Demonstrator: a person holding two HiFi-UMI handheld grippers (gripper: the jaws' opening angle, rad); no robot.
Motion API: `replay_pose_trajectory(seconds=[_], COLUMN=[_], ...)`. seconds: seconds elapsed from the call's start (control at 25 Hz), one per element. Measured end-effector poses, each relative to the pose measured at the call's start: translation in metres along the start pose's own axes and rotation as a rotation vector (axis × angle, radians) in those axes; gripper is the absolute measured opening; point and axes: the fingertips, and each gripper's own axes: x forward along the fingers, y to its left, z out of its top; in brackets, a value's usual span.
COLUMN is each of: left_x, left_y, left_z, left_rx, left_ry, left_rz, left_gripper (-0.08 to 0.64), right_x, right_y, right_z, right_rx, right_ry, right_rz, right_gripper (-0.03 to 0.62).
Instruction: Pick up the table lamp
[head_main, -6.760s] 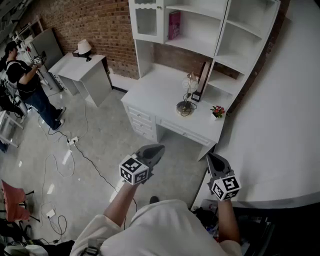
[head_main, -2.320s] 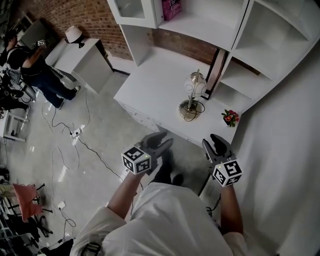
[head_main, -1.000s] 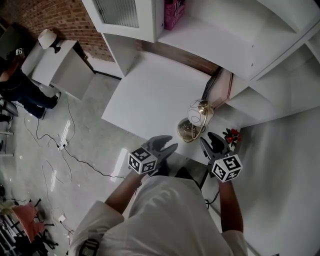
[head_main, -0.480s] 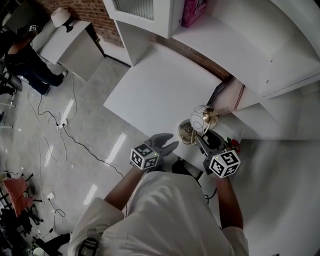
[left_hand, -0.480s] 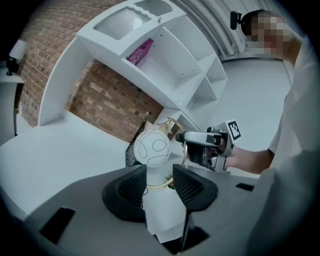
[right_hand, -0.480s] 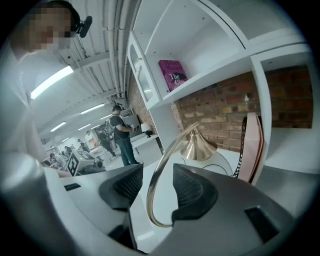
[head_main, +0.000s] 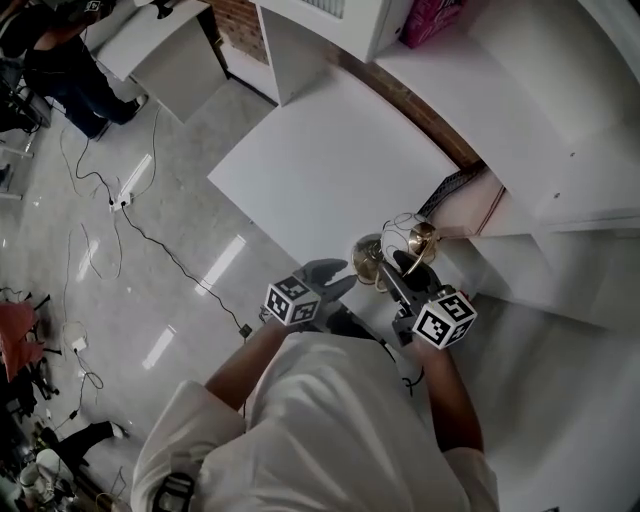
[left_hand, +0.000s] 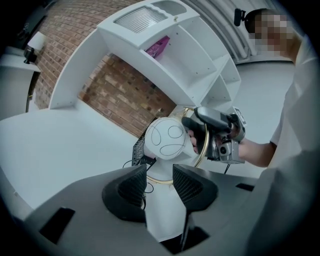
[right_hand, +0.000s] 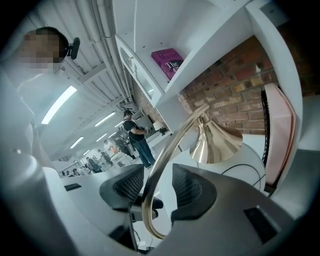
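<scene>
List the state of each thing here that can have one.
Table lamp: standing on the desk, not lifted.
Left tongs: open, empty, pointed at the lamp.
Right tongs: open, jaws just closing slightly; the lamp's gold arc between them, ungripped.

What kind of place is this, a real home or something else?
Probably a staged study corner in a large workshop hall: a white desk against a brick wall, loose cables on the glossy floor, other people working behind.
</scene>
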Motion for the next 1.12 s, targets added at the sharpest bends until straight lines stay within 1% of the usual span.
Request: replay_pose_trajectory(seconds=[0.12,0.24,0.36,0.44,0.6,0.72,0.84,0.96,1.12], left_x=[0.007,0.014,0.021,0.024,0.032,0.039,0.049,0.057,0.063], left_y=[0.011,0.021,0.034,0.044,0.065,0.077,0.085,0.090,0.098], left_z=[-0.014,-0.029,-0.041,-0.050,-0.067,-0.078,-0.086,-0.095,-0.104], left_rx=[-0.047,-0.101,-0.146,-0.178,-0.231,-0.261,-0.302,-0.347,-0.408], left_ry=[0.003,0.011,0.012,0.009,0.003,0.008,0.002,-0.002,-0.004], left_rz=[0.015,0.028,0.042,0.054,0.084,0.099,0.100,0.105,0.120], left_gripper=[0.167,0.169,0.172,0.176,0.176,0.178,0.179,0.187,0.230], right_x=[0.009,0.014,0.017,0.018,0.019,0.020,0.021,0.021,0.021], right_y=[0.004,0.004,0.005,0.007,0.011,0.013,0.011,0.010,0.013], right_z=[0.004,0.009,0.016,0.019,0.025,0.031,0.035,0.037,0.038], right_rx=[0.059,0.111,0.177,0.204,0.219,0.225,0.243,0.257,0.278], right_ry=[-0.013,-0.036,-0.059,-0.067,-0.077,-0.085,-0.091,-0.083,-0.068], right_rz=[0.055,0.084,0.118,0.140,0.165,0.177,0.176,0.175,0.194], right_gripper=[0.173,0.164,0.138,0.117,0.085,0.022,-0.001,-0.006,0.003])
